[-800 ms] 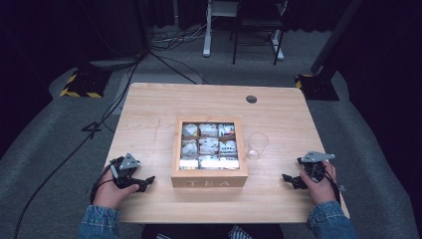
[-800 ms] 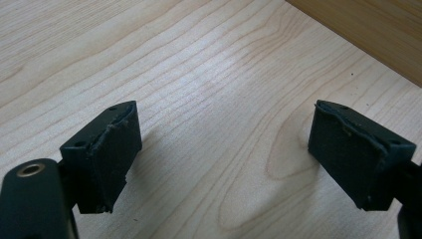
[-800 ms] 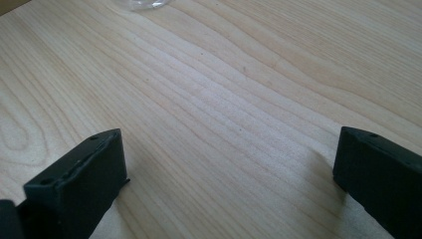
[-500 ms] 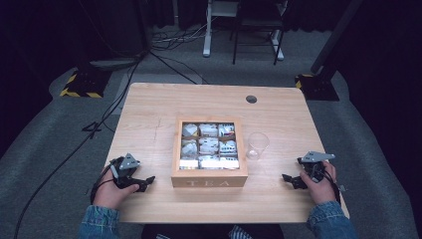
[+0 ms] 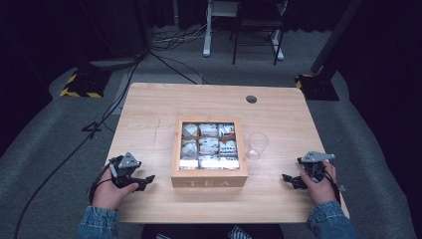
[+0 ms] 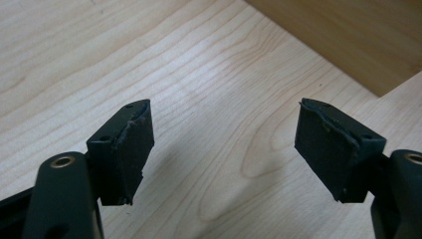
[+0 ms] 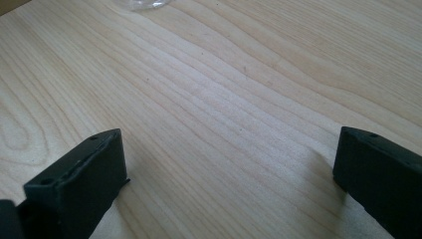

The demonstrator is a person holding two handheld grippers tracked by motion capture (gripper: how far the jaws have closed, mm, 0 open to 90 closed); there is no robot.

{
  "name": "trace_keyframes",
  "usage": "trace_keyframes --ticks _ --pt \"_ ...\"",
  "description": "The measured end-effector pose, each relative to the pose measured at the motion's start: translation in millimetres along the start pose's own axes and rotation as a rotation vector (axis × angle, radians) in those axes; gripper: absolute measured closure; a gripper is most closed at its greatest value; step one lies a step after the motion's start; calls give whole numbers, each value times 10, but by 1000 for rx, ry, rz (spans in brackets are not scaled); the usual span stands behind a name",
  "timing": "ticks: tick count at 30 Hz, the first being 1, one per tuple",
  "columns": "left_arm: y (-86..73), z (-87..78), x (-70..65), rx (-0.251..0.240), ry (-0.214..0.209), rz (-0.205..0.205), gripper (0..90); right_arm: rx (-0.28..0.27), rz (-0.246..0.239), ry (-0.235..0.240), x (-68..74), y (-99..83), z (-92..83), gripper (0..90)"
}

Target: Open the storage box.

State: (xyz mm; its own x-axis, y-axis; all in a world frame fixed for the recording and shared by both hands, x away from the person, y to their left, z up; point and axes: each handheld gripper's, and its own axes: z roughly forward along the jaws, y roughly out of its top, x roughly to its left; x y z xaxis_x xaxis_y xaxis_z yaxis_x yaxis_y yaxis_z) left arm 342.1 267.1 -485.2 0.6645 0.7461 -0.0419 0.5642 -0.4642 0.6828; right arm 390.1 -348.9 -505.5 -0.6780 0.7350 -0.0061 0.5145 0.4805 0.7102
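Grippers, left [image 5: 144, 180] and right [image 5: 290, 179], stay put, jaws apart.

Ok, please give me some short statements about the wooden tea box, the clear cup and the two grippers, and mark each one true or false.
1. The square wooden tea box stands between both grippers. True.
2. The clear plastic cup stands left of the box. False: it stands right of it.
3. The left gripper holds a tea bag. False: its open jaws are empty.
4. The right gripper is open over the light wooden table. True.
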Motion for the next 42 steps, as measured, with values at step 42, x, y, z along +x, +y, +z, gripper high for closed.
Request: trace_keyframes --ticks 42 --pt "479 -46 -855 -89 -80 84 254 0 0 0 -1 0 0 4"
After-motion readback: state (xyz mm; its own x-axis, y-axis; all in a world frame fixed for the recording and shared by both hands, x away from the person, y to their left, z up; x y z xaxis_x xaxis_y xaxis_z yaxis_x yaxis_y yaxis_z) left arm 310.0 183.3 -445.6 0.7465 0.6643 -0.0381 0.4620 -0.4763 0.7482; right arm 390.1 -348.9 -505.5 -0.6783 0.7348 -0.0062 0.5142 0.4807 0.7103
